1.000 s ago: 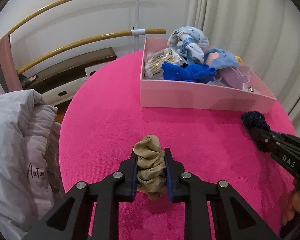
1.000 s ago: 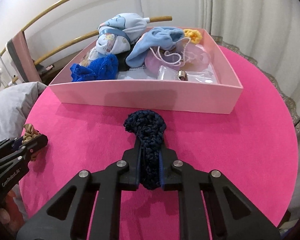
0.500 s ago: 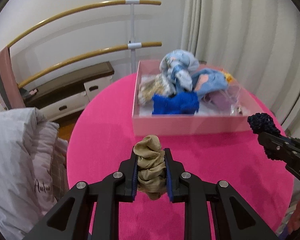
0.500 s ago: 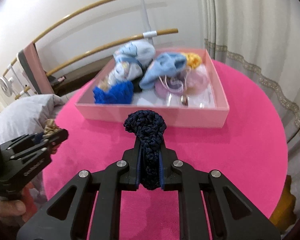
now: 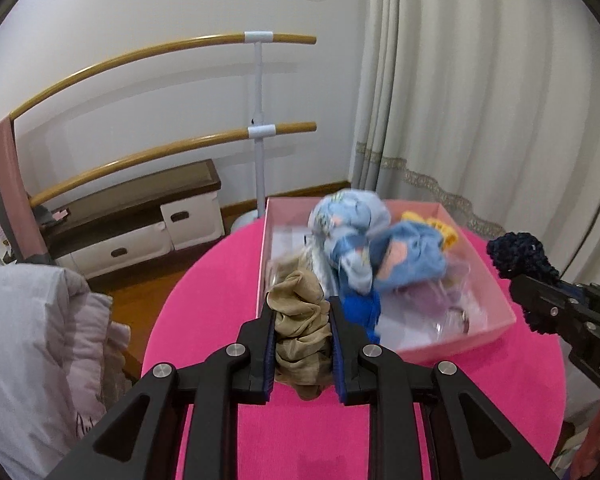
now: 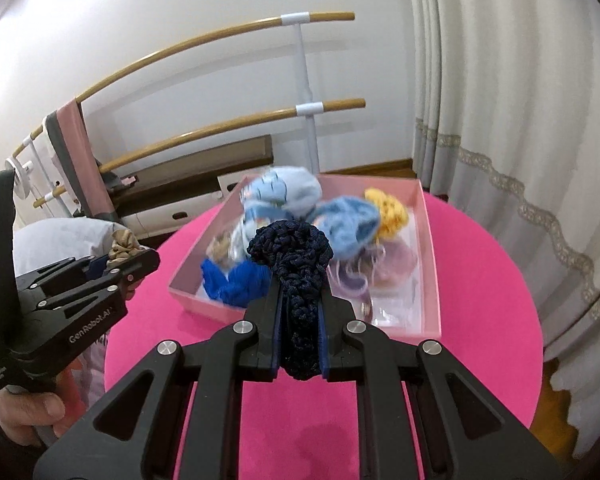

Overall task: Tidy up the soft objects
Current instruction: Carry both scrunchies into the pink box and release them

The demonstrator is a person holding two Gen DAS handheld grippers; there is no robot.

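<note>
My left gripper (image 5: 302,308) is shut on a beige scrunchie (image 5: 300,320), held well above the round pink table (image 5: 220,272). My right gripper (image 6: 299,294) is shut on a dark navy crocheted scrunchie (image 6: 292,248), at about the same height. Each gripper shows in the other's view: the right one (image 5: 528,284) at the right edge, the left one (image 6: 140,260) at the left with a hand below it. Ahead of both lies the pink box (image 5: 496,280) (image 6: 430,240), which holds light blue cloth items (image 6: 284,192), a bright blue piece (image 6: 236,284), a yellow crocheted piece (image 6: 388,212) and a pale purple item (image 6: 392,260).
A grey padded garment (image 5: 32,340) lies off the table's left side. Wooden ballet bars on a white post (image 5: 260,120) and a low white drawer unit (image 5: 140,232) stand behind. Cream curtains (image 5: 480,100) hang to the right. Bare pink tabletop shows in front of the box.
Both grippers have risen with their scrunchies still clamped. The table and box now sit lower and farther off, and more of the wall, bars and curtain shows.
</note>
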